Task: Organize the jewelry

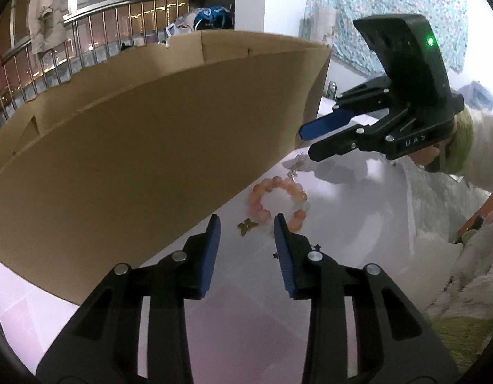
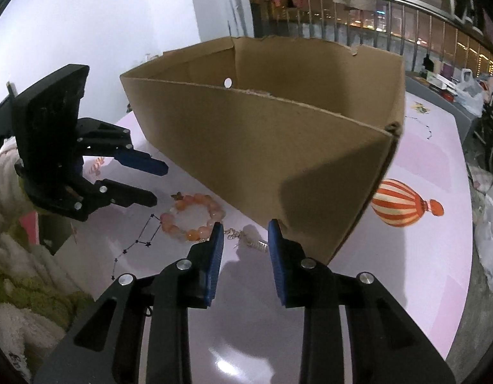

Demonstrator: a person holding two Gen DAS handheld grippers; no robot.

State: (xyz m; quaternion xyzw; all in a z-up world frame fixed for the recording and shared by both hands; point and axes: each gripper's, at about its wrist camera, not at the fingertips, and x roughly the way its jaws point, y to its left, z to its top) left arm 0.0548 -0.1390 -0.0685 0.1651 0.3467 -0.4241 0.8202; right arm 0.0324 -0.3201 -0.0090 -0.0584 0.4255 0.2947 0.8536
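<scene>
A pink-and-orange bead bracelet (image 1: 291, 185) (image 2: 168, 218) lies on the pale pink table (image 1: 358, 224) beside a tall cardboard box (image 1: 150, 128) (image 2: 278, 144). A small gold butterfly charm (image 1: 246, 226) (image 2: 177, 196) lies in front of it, between the tips of my left gripper (image 1: 246, 224) (image 2: 158, 182), which is open and just above the table. A silver chain piece (image 1: 293, 172) (image 2: 251, 233) lies past the bracelet by the box corner. My right gripper (image 2: 245, 228) (image 1: 307, 144) hangs open over it, pads clear of it.
The box wall runs close along the jewelry. A hot-air-balloon print (image 2: 403, 204) and star-line drawings (image 2: 134, 243) mark the table. A person's fluffy white-and-green sleeve (image 1: 464, 134) holds the right gripper. Plastic bags (image 2: 470, 92) and a railing lie beyond.
</scene>
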